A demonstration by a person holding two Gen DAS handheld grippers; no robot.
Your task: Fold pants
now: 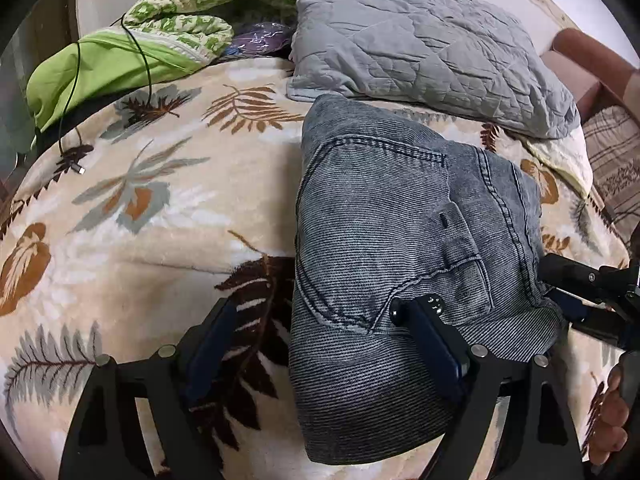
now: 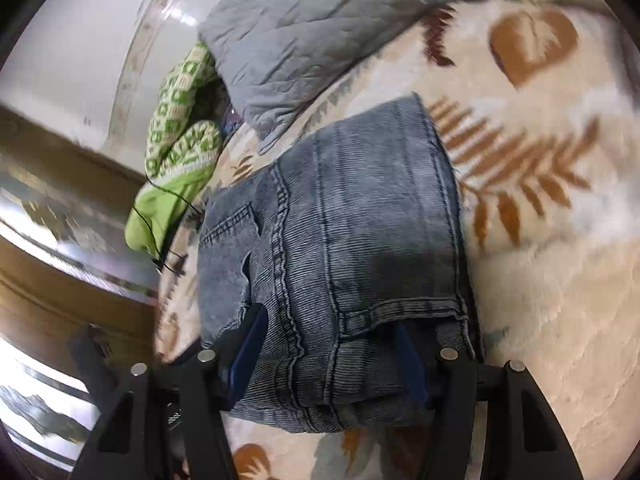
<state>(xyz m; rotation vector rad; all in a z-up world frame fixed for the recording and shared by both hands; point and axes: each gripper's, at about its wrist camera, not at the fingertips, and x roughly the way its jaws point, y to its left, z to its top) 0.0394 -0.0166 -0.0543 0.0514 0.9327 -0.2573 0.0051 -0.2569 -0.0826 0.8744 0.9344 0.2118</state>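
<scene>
The grey-blue denim pants (image 1: pixel 400 240) lie folded into a compact stack on the leaf-patterned blanket (image 1: pixel 160 220). My left gripper (image 1: pixel 320 316) is open; its right finger (image 1: pixel 432 336) rests on the stack's near part and its left finger (image 1: pixel 212 340) is over the blanket beside the stack. In the right wrist view the pants (image 2: pixel 340 240) fill the middle. My right gripper (image 2: pixel 328 344) is open, its fingers straddling the stack's near end; the right finger (image 2: pixel 408 356) is tucked under a waistband fold. It also shows at the stack's right edge (image 1: pixel 576 292).
A grey quilted blanket (image 1: pixel 420 40) lies behind the pants. A green checked quilt (image 1: pixel 180 20) and a black cable (image 1: pixel 76 128) lie at the back left. A wall and wooden furniture (image 2: pixel 60 200) stand left in the right wrist view.
</scene>
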